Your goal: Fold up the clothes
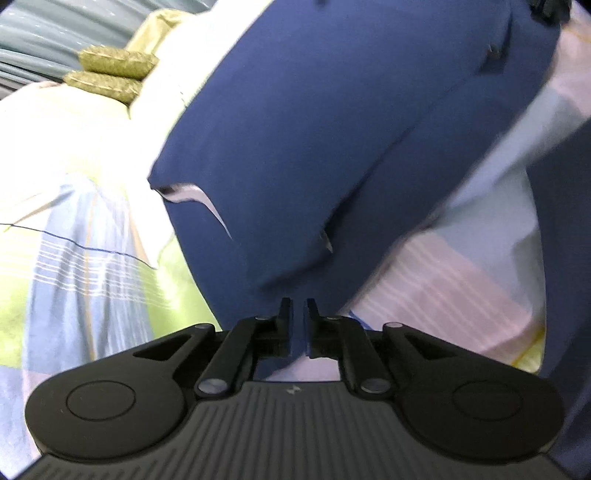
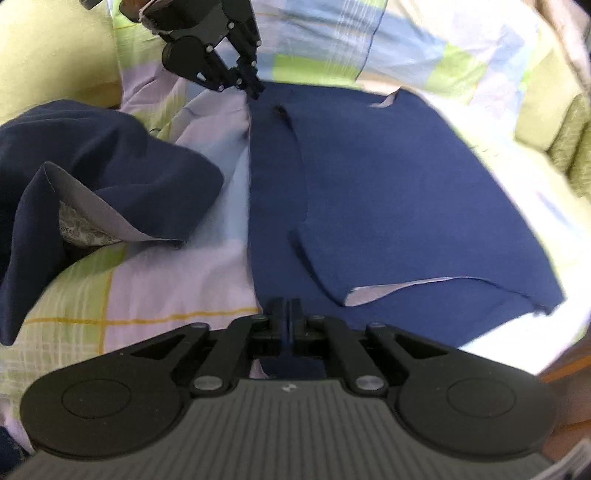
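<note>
A blue garment (image 2: 388, 192) lies spread on a checked bedsheet (image 2: 155, 288), with one strip folded over along its left side. My right gripper (image 2: 285, 308) is shut on its near edge. My left gripper (image 1: 299, 310) is shut on the opposite edge of the blue garment (image 1: 332, 140); it shows in the right wrist view (image 2: 255, 92) at the garment's far left corner. The cloth is stretched between the two grippers.
A second, darker navy garment (image 2: 92, 177) lies crumpled to the left on the sheet. Green pillows (image 1: 110, 70) sit at the bed's head, and a green cushion (image 2: 569, 144) is at the right edge. Curtains (image 1: 44, 33) hang behind.
</note>
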`<state>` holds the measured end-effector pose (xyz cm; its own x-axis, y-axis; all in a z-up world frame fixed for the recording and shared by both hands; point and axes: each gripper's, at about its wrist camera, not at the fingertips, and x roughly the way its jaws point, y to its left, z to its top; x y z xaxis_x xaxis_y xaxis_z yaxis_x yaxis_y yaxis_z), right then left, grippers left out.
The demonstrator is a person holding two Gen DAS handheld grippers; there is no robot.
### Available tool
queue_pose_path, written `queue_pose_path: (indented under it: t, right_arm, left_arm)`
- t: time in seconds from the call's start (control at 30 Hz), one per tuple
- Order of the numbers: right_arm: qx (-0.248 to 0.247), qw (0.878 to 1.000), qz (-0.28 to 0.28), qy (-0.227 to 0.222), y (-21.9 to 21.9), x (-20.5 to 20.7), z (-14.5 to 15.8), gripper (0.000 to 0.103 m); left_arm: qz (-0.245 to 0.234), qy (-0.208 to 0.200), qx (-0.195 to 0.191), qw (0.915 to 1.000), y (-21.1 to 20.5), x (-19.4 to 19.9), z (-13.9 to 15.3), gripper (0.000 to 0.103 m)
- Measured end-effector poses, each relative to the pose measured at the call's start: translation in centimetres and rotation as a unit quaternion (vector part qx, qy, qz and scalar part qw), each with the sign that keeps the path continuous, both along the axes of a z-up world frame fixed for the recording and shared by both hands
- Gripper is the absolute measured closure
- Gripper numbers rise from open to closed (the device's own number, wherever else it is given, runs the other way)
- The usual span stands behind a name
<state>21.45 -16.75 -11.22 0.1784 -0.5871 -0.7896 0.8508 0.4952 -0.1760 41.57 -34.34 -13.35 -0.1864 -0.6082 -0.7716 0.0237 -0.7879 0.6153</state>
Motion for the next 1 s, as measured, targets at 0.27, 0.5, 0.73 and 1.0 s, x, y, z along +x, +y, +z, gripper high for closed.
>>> queue_pose_path:
  t: [0.27,0.5,0.73,1.0]
  right_arm:
    - [-0.033,0.998,-0.027,0.034,-1.1,-0.1,0.5,0.079]
    - [-0.046,0.997,-0.018,0.064,-2.0,0.9,-0.9,0.078]
    - [-0.074,0.995,-0.018,0.065,-2.2,1.3,-0.5,0.099]
    - [-0.075,0.994,-0.002,0.077,-0.6,2.0,0.2,0.099]
  left_arm:
    - [-0.133,-0.089,-0.027,0.9868,-1.8,-0.8,-3.4,0.062]
    - [-0.194,-0.114,-0.039,0.9735,-4.7,-1.7,-5.5,0.070]
    - [-0.201,-0.098,-0.026,0.9743,-3.9,-0.7,-4.2,0.102]
    - [-0.199,-0.086,-0.029,0.9758,-2.2,0.5,-3.1,0.103]
